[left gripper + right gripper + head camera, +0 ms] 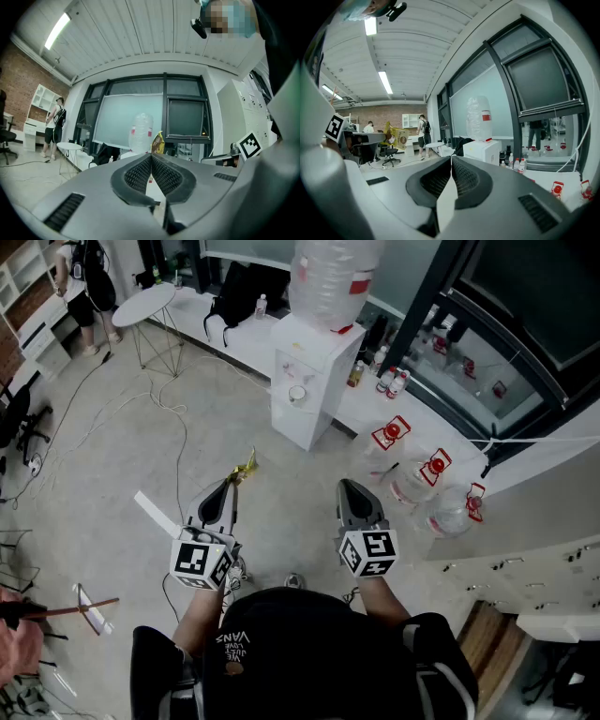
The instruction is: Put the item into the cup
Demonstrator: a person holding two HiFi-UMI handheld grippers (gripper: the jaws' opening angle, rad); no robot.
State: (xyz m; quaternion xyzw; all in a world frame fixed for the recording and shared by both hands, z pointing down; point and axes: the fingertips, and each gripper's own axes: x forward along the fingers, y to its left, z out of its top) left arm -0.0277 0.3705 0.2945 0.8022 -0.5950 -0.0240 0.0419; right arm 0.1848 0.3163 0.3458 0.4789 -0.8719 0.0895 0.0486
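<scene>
A small yellow and brown snack packet [247, 465] sticks out past the tips of my left gripper [234, 487], which is shut on it. In the left gripper view the packet [158, 142] stands up just beyond the closed tips [151, 156]. My right gripper [348, 486] is held level beside it, jaws shut with nothing between them; its tips meet [451, 158] in its own view, where the packet [396, 136] shows at far left. Both grippers are held in the air above the floor. A small round white thing [297, 394], perhaps a cup, sits on the dispenser's front.
A white water dispenser [308, 381] with a big bottle stands ahead. Several water jugs with red caps [413, 478] lie on the floor to its right. Cables trail across the floor at left. A round white table [144, 304] and a person [86, 287] are far left.
</scene>
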